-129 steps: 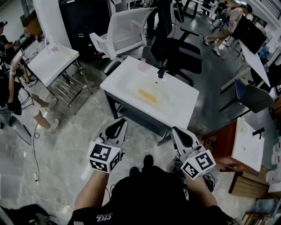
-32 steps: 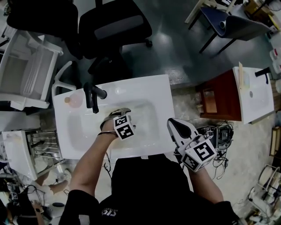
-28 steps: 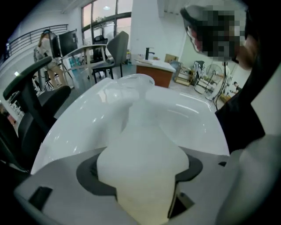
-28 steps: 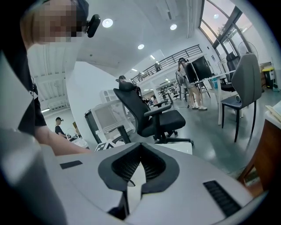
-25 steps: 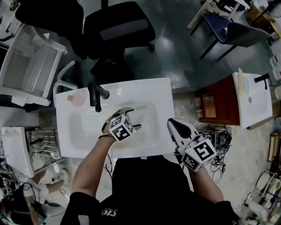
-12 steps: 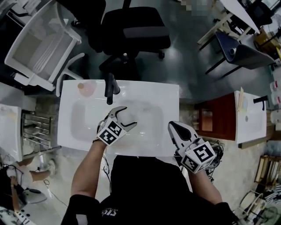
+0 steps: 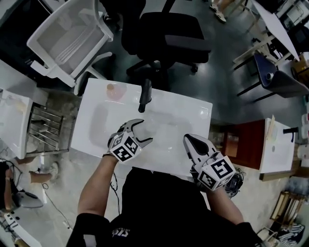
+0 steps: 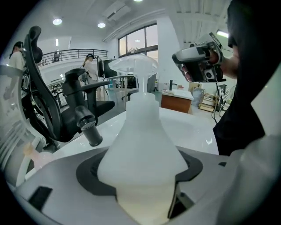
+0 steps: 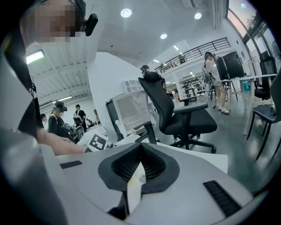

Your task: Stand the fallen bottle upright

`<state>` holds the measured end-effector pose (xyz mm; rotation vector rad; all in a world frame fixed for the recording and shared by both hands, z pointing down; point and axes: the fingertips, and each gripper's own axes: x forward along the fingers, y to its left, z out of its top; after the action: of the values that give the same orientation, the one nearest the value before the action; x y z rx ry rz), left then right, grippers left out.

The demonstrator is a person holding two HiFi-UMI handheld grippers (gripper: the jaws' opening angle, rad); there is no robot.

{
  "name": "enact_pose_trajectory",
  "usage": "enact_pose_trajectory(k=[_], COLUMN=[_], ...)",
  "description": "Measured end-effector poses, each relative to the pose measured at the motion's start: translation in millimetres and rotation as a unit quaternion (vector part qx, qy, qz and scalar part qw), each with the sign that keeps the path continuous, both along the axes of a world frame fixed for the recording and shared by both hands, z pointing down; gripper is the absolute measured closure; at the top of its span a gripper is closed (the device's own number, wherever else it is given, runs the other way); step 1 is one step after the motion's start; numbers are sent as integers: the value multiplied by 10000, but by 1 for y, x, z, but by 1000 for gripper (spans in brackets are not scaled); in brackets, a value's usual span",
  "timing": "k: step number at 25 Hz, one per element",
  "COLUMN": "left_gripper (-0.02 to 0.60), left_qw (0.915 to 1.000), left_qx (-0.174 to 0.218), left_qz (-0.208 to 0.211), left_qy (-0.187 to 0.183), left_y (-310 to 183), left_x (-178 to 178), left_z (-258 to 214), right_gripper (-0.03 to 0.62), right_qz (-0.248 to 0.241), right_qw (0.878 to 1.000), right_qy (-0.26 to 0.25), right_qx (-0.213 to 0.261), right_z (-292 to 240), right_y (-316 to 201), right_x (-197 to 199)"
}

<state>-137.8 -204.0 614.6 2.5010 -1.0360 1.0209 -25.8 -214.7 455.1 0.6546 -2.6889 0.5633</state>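
Left tool (image 7: 143, 130) nearer, tight round bottle (image 8: 142, 145)

Bright ceiling lamps (image 9: 126, 12), fisheye-warped dark corners, soft foreground.

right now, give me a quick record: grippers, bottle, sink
left gripper: shut on the bottle, over the sink
right gripper: shut, empty, at the sink's near edge
bottle: white, pump top, roughly upright in the left gripper view; base hidden
sink: white, with a black faucet at the far side
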Motion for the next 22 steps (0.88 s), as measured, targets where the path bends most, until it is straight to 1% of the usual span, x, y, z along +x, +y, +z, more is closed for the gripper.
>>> enact_pose_trajectory(k=[6,9,11,17,22], left_gripper=[221,221,221,221,221], left_qw=[9987,9977,9965,9872,9812], left_qx=[-150,-163,-178,-237,-232], left_qz=[-472,-622,-796,-1569,-1916], left_qy=[-106,-220,-173,124,31], left_y=[16,17,15,15,23], left_x=[-46,-60,-68,-104,-129], left_z=[2,4,5,5,4], right_gripper=[580,580,580,580,580], right_qz=[-261,-372,-439,-489,-522], right_qw=[9996,9993,9990,9988,9986], right_qy=[-8,-31,-38,11,59], right_qx=[-47,-69,-75,-91,-114], right_z=[1,1,0,2,6], right_y=[2,4,6,6,5], right_x=[-29,-43,-52,-65,-75])
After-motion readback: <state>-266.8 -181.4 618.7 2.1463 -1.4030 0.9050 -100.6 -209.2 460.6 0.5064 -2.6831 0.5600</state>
